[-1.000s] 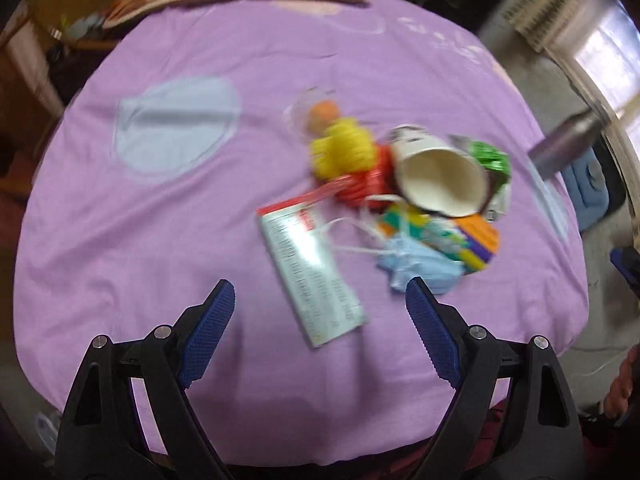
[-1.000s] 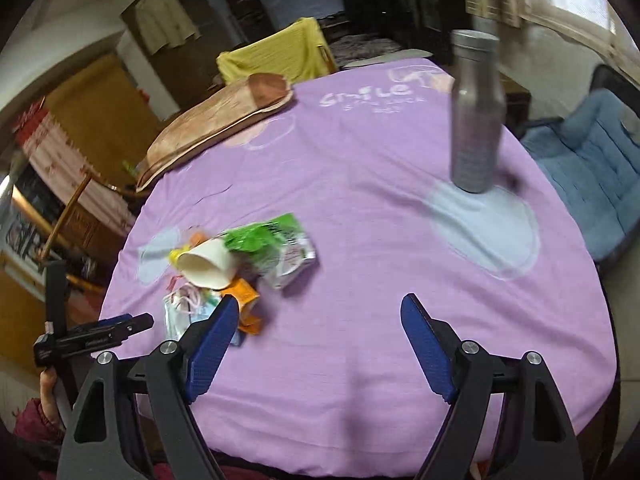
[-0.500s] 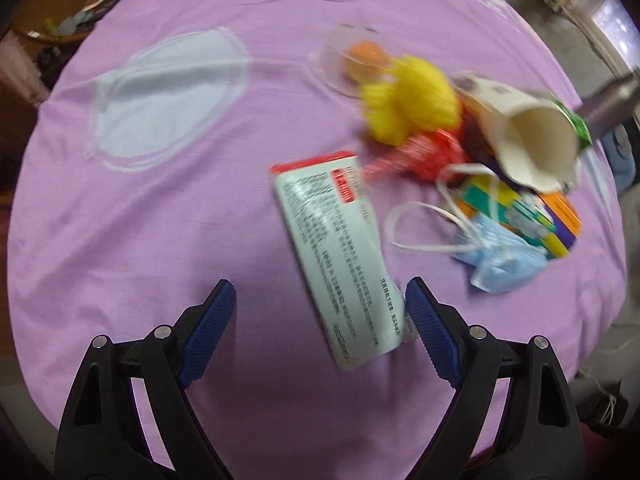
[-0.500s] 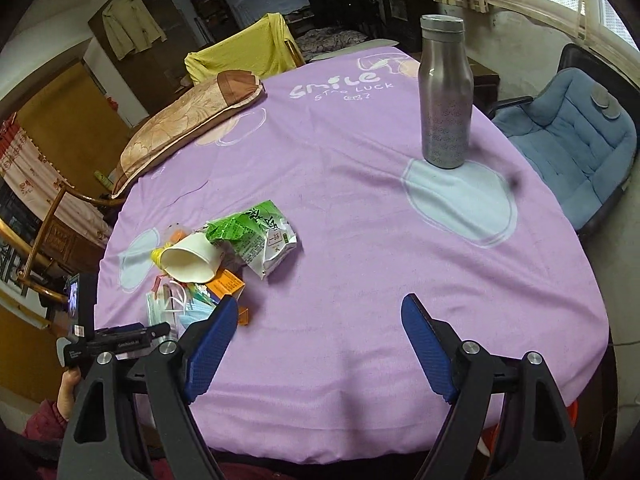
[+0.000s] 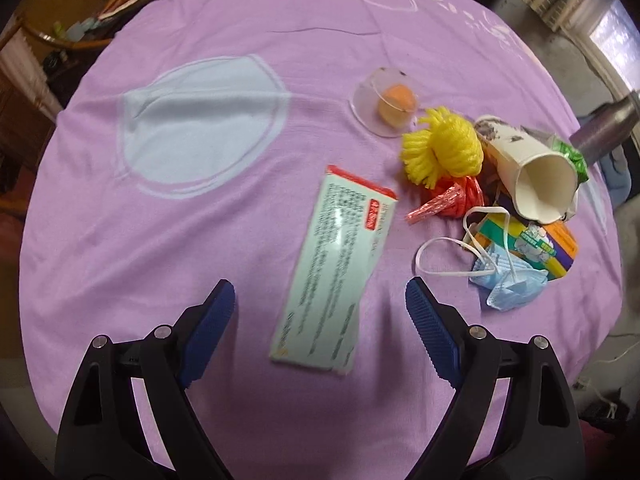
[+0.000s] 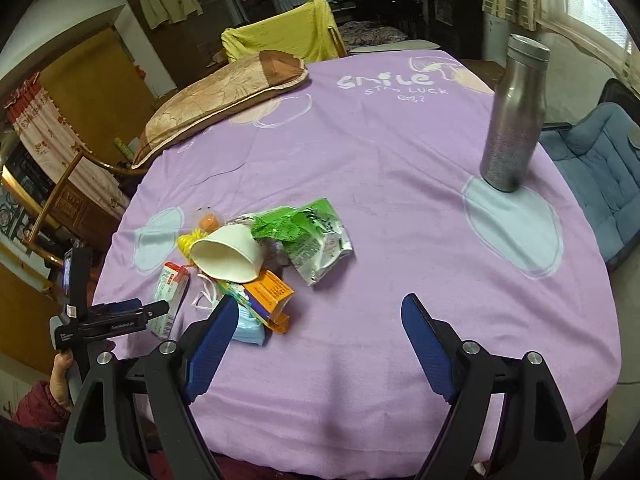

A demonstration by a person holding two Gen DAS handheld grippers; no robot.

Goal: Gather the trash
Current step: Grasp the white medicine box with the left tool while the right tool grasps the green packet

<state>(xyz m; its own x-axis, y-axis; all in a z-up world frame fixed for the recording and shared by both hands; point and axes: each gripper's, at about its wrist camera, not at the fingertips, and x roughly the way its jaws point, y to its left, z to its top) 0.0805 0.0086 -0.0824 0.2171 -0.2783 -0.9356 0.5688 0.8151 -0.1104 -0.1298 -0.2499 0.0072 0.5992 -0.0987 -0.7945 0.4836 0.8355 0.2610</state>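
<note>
Left gripper point(image 5: 318, 312) spread wide, nothing pinched; a flat pale-green carton with a red end band point(image 5: 338, 268) lies between its blue pads, lengthwise, reaching forward past the tips. Ahead and to the right: crumpled blue face mask point(image 5: 510, 280), red wrapper point(image 5: 448, 202), yellow yarn pompom point(image 5: 444, 148), tipped white paper cup point(image 5: 536, 180). Right gripper point(image 6: 316, 320) also spread and empty, over bare purple cloth point(image 6: 360, 160); the trash heap sits ahead-left of it, a steel bottle point(image 6: 516, 120) far ahead-right.

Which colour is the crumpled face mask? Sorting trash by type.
Light blue with white ear loops; the face mask shows best in the left wrist view.
</note>
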